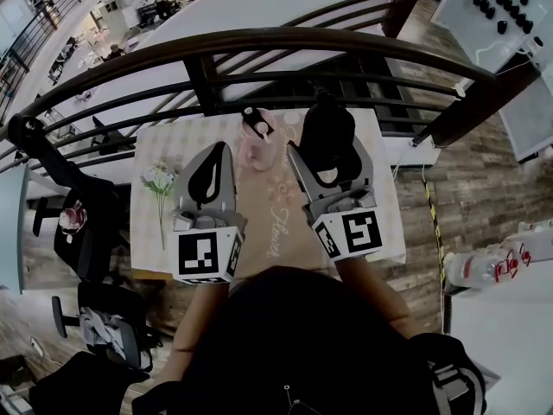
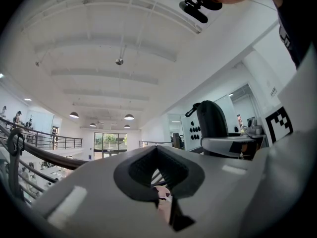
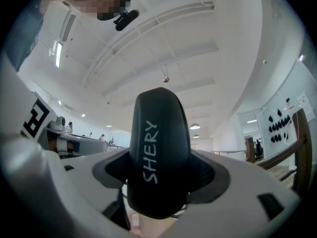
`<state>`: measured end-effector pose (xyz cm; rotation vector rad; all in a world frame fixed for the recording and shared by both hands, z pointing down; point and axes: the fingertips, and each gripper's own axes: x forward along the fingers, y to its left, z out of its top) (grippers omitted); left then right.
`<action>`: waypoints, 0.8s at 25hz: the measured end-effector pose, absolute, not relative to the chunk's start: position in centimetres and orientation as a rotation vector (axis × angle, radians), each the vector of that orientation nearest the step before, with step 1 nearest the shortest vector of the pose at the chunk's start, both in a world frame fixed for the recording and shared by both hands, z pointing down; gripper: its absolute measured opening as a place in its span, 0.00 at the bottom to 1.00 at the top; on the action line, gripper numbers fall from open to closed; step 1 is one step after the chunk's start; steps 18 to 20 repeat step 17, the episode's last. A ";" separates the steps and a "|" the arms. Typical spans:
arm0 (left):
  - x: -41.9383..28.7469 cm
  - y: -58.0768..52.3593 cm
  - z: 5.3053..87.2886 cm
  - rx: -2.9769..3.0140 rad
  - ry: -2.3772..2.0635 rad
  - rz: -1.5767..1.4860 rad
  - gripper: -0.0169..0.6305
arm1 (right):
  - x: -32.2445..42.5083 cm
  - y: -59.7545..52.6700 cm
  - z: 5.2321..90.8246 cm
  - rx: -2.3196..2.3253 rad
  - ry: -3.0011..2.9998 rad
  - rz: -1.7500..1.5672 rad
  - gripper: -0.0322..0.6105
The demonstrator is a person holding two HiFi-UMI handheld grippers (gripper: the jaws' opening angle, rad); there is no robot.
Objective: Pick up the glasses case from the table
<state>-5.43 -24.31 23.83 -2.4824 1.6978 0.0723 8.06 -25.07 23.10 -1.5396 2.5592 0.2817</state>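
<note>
The black glasses case, printed with pale letters, is off the table and stands upright between the jaws of my right gripper. In the right gripper view the case fills the middle, and my right gripper is shut on its lower half. My left gripper hangs beside it to the left, shut with nothing in it; its pads meet at the tips. Both grippers tilt up towards the ceiling. The left gripper view also shows the case at the right.
Beneath the grippers, the table holds a pink object with a black piece on top, and a flower sprig at its left. A dark curved railing runs behind the table. Black chairs stand at the left, bottles at the right.
</note>
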 end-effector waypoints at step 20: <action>-5.2 -24.5 23.8 -2.487 1.698 0.077 0.04 | 8.3 -25.4 23.3 -1.547 2.558 0.259 0.55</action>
